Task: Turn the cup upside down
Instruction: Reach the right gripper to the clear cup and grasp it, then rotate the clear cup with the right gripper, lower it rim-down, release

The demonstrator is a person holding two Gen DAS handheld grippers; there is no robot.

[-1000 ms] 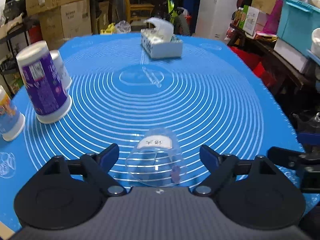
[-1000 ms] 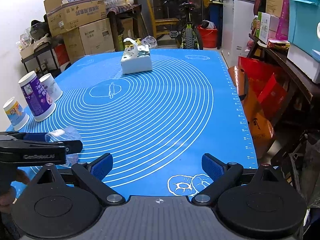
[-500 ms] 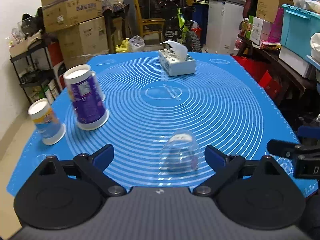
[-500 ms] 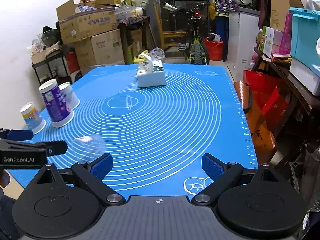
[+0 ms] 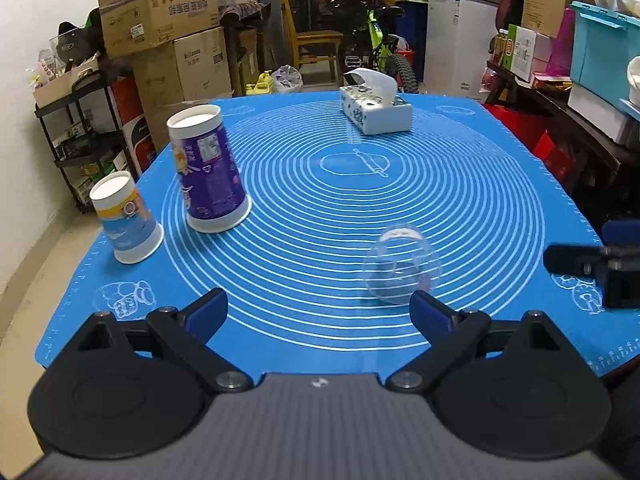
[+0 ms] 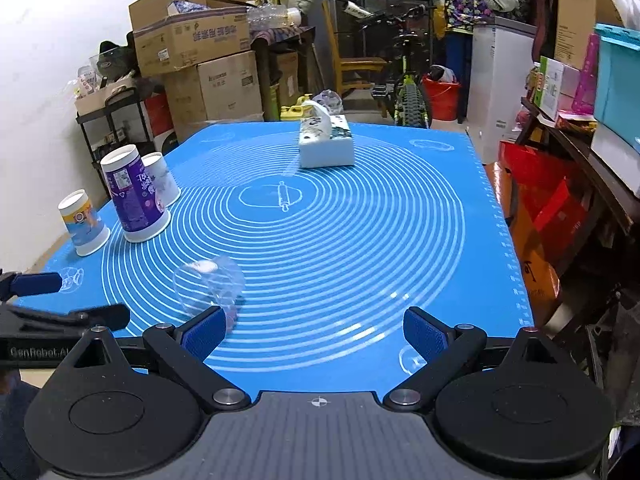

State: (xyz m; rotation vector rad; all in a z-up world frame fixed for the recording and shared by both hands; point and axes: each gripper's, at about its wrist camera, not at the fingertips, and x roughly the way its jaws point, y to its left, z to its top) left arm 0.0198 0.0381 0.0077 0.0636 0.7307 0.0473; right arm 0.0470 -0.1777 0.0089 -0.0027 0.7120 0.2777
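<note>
Left wrist view, your left gripper (image 5: 318, 314) spread wide and empty, clear plastic cup (image 5: 401, 265) inverted on ringed blue silicone mat (image 5: 320, 240), your right gripper (image 6: 312, 334) likewise apart.

You stand in a cluttered storeroom or garage: stacked cardboard boxes (image 6: 192, 40), a bicycle (image 6: 404, 80), a freezer (image 6: 500, 80) (white) and plastic bins (image 5: 600, 52) surround your table (image 6: 460, 216).

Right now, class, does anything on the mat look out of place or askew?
Yes: the clear cup lies tipped on its side on the mat, while the three paper cups stand mouth down. Nothing looks spilled or damaged.
</note>
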